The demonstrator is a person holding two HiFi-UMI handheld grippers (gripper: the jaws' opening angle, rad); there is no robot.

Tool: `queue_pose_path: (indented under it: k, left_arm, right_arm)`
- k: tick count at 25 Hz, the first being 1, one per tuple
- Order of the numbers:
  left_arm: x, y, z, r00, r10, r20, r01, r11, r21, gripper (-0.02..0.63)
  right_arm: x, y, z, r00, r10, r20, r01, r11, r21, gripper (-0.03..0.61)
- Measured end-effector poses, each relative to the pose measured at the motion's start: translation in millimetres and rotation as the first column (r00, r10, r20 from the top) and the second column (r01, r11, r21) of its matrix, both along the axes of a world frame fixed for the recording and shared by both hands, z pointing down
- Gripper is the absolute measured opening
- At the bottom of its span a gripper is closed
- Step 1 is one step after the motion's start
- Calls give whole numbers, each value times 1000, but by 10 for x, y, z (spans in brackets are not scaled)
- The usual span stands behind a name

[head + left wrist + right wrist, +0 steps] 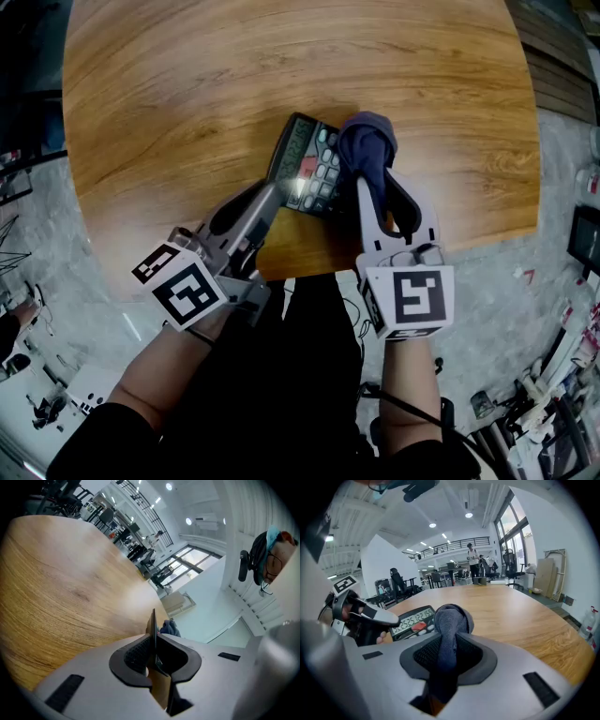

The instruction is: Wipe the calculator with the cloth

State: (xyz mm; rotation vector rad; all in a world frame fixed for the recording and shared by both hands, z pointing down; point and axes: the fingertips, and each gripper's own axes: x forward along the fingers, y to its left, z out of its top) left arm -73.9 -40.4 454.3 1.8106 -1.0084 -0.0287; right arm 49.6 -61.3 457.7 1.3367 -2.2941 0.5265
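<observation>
A dark calculator (307,167) with a lit display and a red key lies tilted near the round wooden table's (187,94) front edge. My left gripper (278,199) is shut on its near left edge; in the left gripper view the calculator (153,637) shows edge-on between the pads. My right gripper (380,192) is shut on a bunched dark blue cloth (367,148), which rests against the calculator's right side. In the right gripper view the cloth (449,626) bulges out of the jaws, with the calculator (414,619) just left of it.
The table's front edge (309,272) runs just under both grippers. Grey floor with cables and gear (525,403) surrounds the table. Office chairs and desks (401,585) stand far behind it.
</observation>
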Motion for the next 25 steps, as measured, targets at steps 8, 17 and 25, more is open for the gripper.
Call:
queue_pose_path:
  k: [8,17,25]
  left_arm:
    - [-7,13,62,1000,-9,-2,9,1000,-14,48]
    - [11,-24,-9,1000,-17,-10,17,1000,5,46]
    - [25,-84,-119,999,-32,-6,32,998,45,48]
  right_arm:
    - [-597,351,-172,989,-113,95,112,994,18,83]
    - [-752,630,-237,980,-150,132,156,987,-34,84]
    - [50,330,-99,998,36,55,-33,998,-50,84]
